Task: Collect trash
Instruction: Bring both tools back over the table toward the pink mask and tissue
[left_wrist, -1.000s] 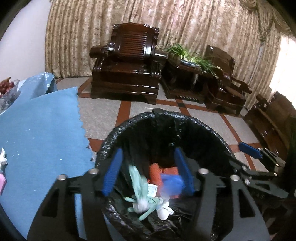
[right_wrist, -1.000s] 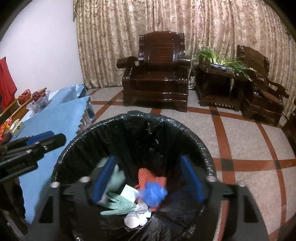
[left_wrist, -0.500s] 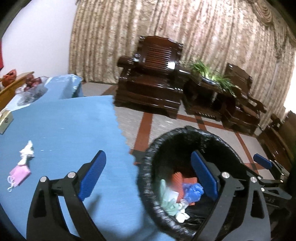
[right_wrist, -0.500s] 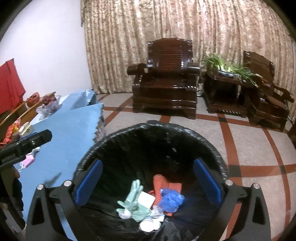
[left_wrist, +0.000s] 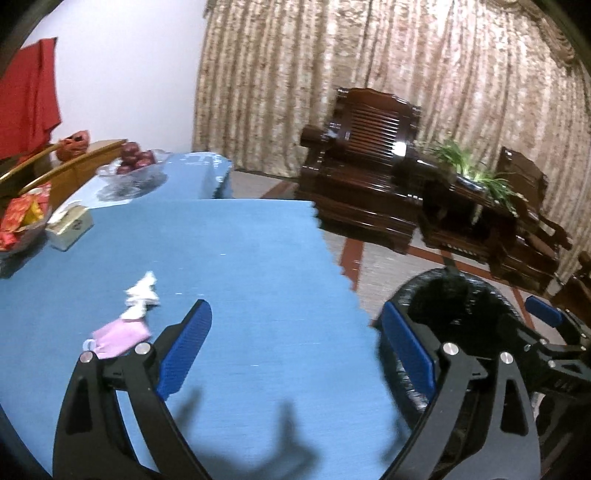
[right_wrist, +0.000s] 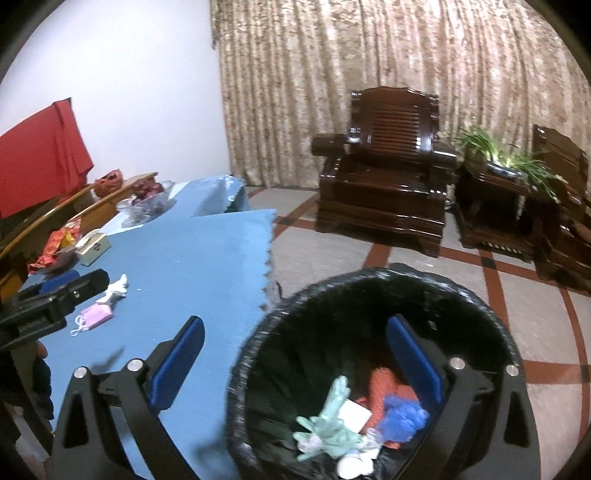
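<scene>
The left gripper (left_wrist: 291, 350) hangs over the blue tablecloth (left_wrist: 258, 258) with its jaws spread wide and nothing between them; they have just been opening. The right gripper (right_wrist: 295, 363) is likewise wide and empty, its jaws also just opened further, one finger over the cloth's edge and the other over the bin (right_wrist: 369, 280). What is left to collect lies ahead and to the left of the left gripper's fingers: a pink face mask (left_wrist: 120, 338) just beside its left finger, and beyond that, touching or nearly so, a crumpled white tissue (left_wrist: 142, 291). The two make a line running away from the gripper and slightly rightward. The left hand looks clearly nearer, so the next pick is probably its job. The bin, lined with a black bag, stands on the floor by the table's edge and holds a pale green glove (right_wrist: 328, 424), white paper, something orange-red and a blue wad (right_wrist: 404, 415). Farther off on the table are a small box (left_wrist: 70, 227) and a bowl of dark fruit (left_wrist: 135, 162).
</scene>
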